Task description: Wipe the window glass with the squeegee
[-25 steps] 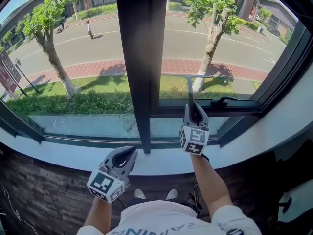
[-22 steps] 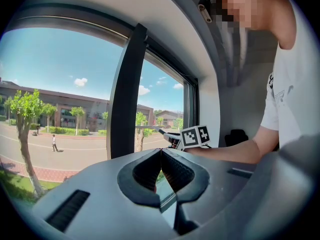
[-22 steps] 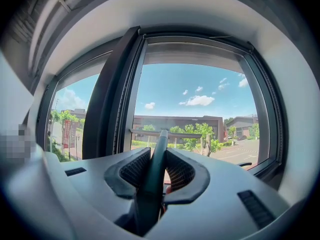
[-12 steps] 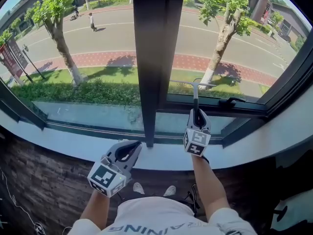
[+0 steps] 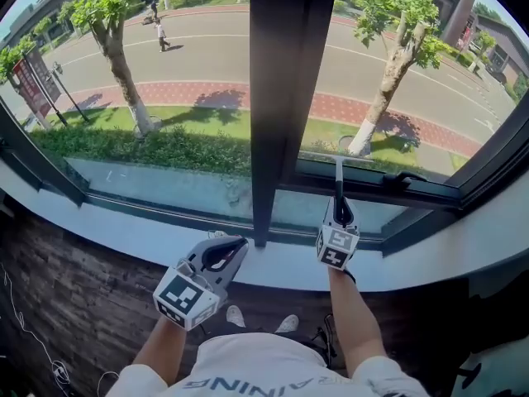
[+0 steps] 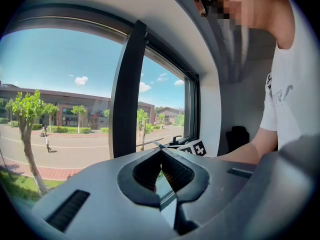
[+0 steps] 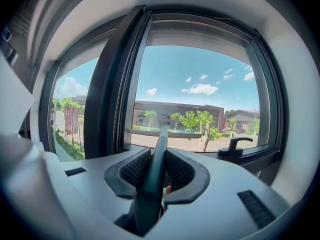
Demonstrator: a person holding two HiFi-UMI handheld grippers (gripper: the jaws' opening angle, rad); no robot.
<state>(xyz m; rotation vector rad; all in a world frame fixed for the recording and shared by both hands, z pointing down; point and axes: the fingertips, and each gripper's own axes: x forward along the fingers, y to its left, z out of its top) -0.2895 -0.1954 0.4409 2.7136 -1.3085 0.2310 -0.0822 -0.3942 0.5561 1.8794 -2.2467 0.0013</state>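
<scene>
The dark slim squeegee (image 5: 338, 182) is clamped in the right claw (image 5: 338, 212) at the clear window glass (image 5: 397, 98) bottom edge. The left claw (image 5: 228, 251) is pinched together, empty. Lifting for a fresh stroke seems needed.

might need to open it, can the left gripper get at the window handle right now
Probably not directly: the right gripper, shut on the squeegee, stands between the left gripper and the handle.

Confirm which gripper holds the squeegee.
The right gripper: its fingers are shut on the squeegee handle, raised toward the glass. The left gripper is shut on nothing, low by the sill.
</scene>
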